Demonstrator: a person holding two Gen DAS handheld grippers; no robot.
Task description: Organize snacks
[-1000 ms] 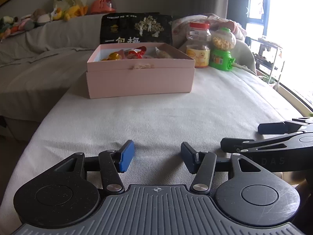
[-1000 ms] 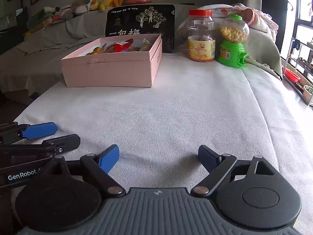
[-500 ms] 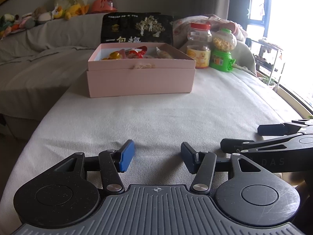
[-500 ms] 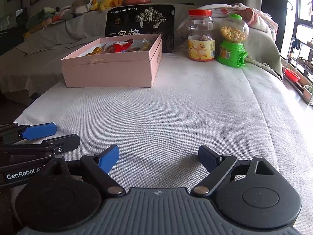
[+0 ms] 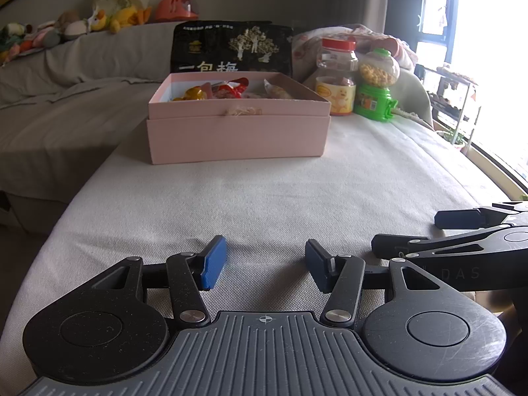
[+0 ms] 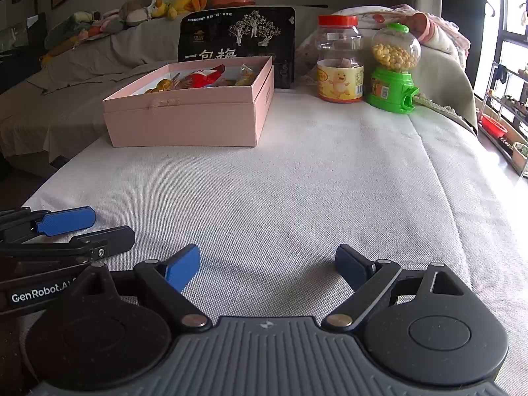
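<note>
- The left gripper (image 5: 265,264) has its blue pads apart, with nothing between them. It sits low over the white cloth (image 5: 264,198).
- The right gripper (image 6: 267,264) is spread wider, also with nothing in it. The two tools are side by side, near but not touching.
- At 12 o'clock, well apart from both, stands the pink box (image 5: 239,125), open, with snacks (image 5: 224,89) inside.
- Behind the box leans a black bag (image 5: 231,46). At 1 o'clock are a clear jar (image 6: 340,59) with a red lid and a green candy machine (image 6: 392,66), just beside each other.
- Only bare cloth lies between the tools and the box.
- The cloth drops off at 9 o'clock toward a grey sofa (image 5: 49,105) with soft toys (image 5: 99,19) on top. A bright window (image 5: 488,66) is at 3 o'clock.
</note>
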